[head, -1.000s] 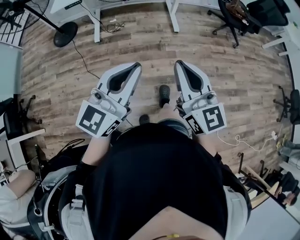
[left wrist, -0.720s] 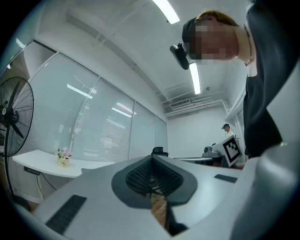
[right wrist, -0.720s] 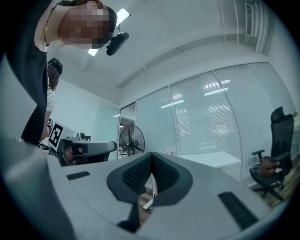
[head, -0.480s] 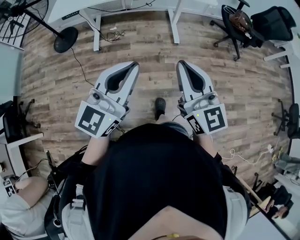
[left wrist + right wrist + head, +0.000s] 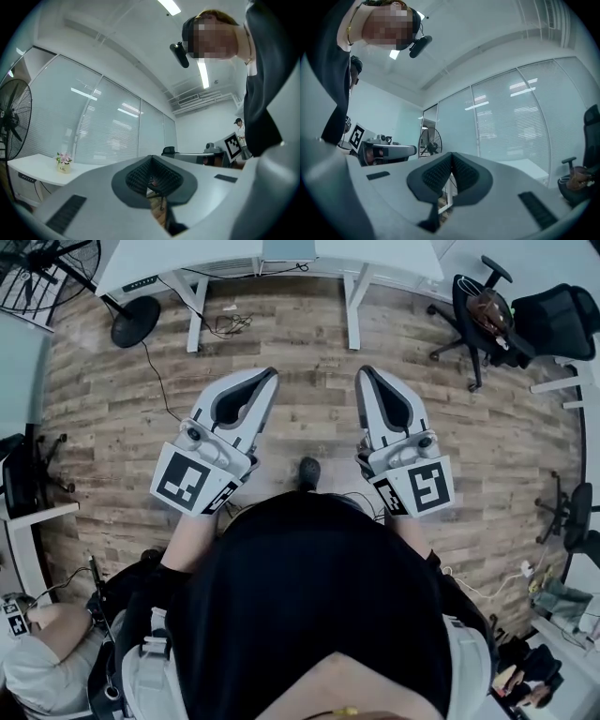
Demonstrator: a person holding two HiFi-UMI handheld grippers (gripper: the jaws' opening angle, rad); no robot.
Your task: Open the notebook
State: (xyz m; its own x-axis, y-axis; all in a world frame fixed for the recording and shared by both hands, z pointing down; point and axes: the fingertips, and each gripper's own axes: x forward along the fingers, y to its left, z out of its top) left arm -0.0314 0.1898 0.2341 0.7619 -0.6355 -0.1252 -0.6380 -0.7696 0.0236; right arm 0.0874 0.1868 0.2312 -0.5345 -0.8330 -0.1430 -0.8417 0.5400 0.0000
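Over wood flr (image 5: pixel 300 329): 2 closed grippers (image 5: pixel 271 372) (image 5: pixel 361 372)

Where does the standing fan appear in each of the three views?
Head view: the standing fan is in the top left corner.
Left gripper view: at the left edge, large.
Right gripper view: small, just left of centre.
Shared landmark: the white desk beside the fan.

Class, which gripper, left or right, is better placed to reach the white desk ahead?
Neither: left gripper and right gripper are shut, empty, side by side, equally short of the white desk. No notebook shows.
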